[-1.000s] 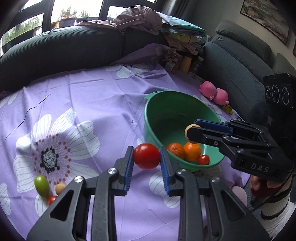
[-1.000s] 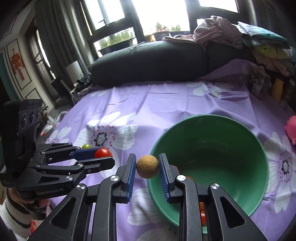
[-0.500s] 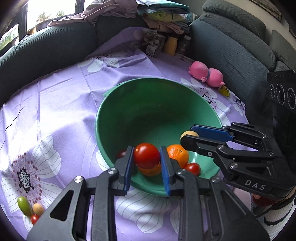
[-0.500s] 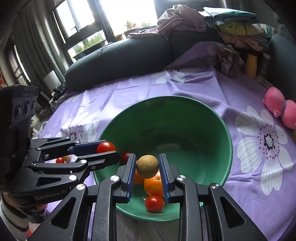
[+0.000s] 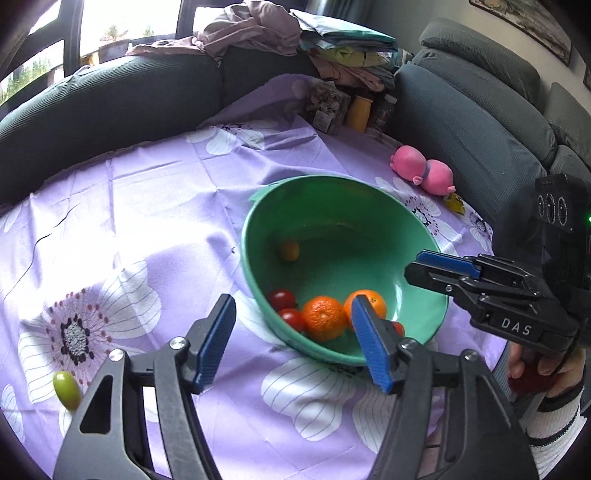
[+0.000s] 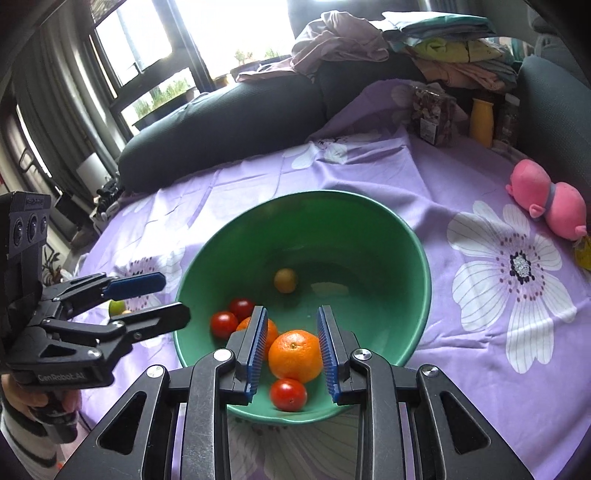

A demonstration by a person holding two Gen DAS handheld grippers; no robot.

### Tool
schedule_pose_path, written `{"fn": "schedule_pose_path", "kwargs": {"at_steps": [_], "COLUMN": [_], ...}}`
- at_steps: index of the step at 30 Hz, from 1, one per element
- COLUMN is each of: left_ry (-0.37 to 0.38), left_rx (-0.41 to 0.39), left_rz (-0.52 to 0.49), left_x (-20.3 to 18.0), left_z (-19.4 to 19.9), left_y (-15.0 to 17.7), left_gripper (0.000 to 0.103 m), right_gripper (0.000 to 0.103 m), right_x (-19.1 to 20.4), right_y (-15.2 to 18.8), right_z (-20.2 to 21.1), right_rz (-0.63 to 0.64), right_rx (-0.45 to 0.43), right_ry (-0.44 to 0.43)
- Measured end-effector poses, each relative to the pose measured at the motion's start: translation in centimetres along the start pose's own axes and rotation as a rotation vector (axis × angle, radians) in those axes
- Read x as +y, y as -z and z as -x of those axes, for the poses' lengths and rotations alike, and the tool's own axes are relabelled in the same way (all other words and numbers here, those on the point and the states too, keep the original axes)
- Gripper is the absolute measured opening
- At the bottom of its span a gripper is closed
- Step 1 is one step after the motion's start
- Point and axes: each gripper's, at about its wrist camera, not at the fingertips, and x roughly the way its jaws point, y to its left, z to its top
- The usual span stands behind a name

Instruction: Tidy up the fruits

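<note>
A green bowl (image 5: 246, 236) (image 6: 424, 266) on the purple flowered cloth holds two oranges (image 5: 324, 318) (image 6: 294, 356), three red tomatoes (image 5: 281, 298) (image 6: 223, 324) and a small yellow-brown fruit (image 5: 289, 250) (image 6: 285, 280) on its far wall. My left gripper (image 5: 293, 301) (image 6: 173, 297) hangs at the bowl's near left rim, its jaws opening, with nothing between them. My right gripper (image 6: 292, 312) (image 5: 413, 265) hovers over the near rim, pads narrowly apart and holding nothing. A green oval fruit (image 5: 67, 389) (image 6: 117, 306) lies on the cloth to the left.
A pink plush toy (image 5: 423, 173) (image 6: 546, 206) lies right of the bowl. A yellow bottle (image 6: 481, 122), jars and a heap of clothes (image 5: 258, 29) stand at the back. Dark grey sofa cushions (image 5: 110, 96) ring the cloth.
The left jaws spread and the red tomato dropped into the bowl. The yellow-brown fruit left the right gripper and lies in the bowl. The left gripper drew back to the left.
</note>
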Motion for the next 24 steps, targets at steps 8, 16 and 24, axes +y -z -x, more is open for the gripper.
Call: {"fn": "schedule_pose_path", "kwargs": {"at_steps": [8,16,24], "left_ry": [-0.133,-0.284,-0.265], "left_rx": [-0.021,-0.016,-0.004], "left_rz": [0.134,0.329,0.377], "left_x": [5.7,12.5,13.1], "left_z": [4.8,9.7,10.8], "left_y": [5.4,11.6,14.3], "left_gripper": [0.068,0.068,0.068], "right_gripper": [0.028,0.028,0.028], "right_x": [1.6,6.5,13.2], "right_y": [-0.1,0.4,1.9], "right_z": [1.0,-0.2,-5.7], "right_rz": [0.031,0.143,0.266], "right_rx": [-0.015,0.014,0.150], "right_ry": [-0.035,-0.126,-0.254]}}
